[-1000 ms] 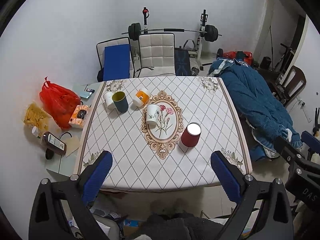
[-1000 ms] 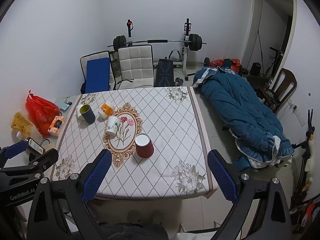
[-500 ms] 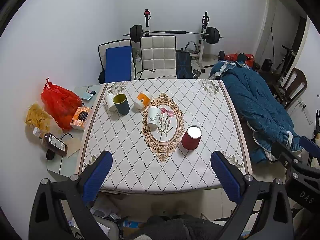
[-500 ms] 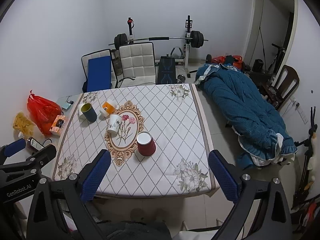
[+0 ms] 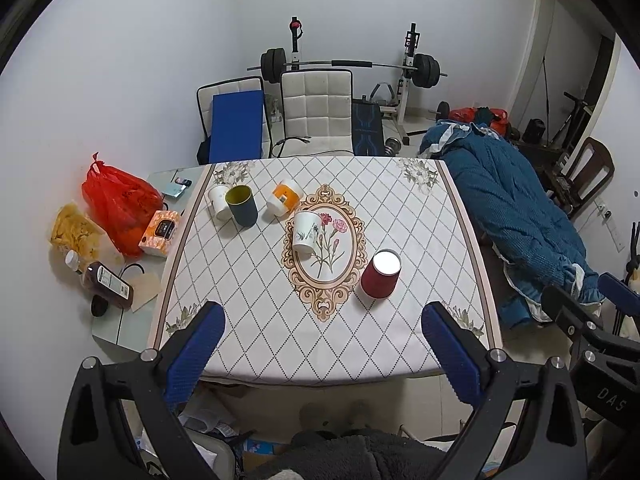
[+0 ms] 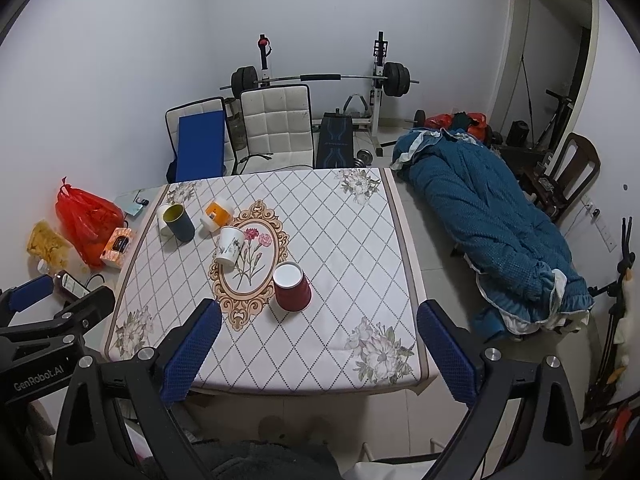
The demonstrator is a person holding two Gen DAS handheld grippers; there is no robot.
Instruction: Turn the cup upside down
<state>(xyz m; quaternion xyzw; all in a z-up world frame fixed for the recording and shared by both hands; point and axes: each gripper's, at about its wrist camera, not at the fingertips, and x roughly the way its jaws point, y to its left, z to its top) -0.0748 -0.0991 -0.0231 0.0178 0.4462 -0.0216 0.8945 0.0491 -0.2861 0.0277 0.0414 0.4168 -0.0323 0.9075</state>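
A red paper cup [image 5: 380, 275] [image 6: 291, 287] stands upside down, white base up, near the front middle of the table [image 5: 408, 216] [image 6: 344, 232]. A white flowered cup [image 5: 305, 232] [image 6: 229, 246] stands upside down on the oval pattern. A dark blue mug [image 5: 241, 205] [image 6: 180, 222] stands upright at the back left, with a white cup [image 5: 218, 201] beside it and an orange cup [image 5: 283, 198] [image 6: 216, 212] nearby. My left gripper [image 5: 323, 350] and right gripper [image 6: 318, 350] are open and empty, held high in front of the table's near edge.
A red bag [image 5: 118, 204], tissue box [image 5: 160, 233] and brown bottle [image 5: 108, 286] lie on a low glass table to the left. Two chairs [image 5: 316, 114] and a barbell rack [image 5: 348, 66] stand behind. A blue quilt [image 5: 516, 216] lies to the right.
Both grippers have drawn back and up from the table, so the table looks slightly smaller and farther. The cups have not moved.
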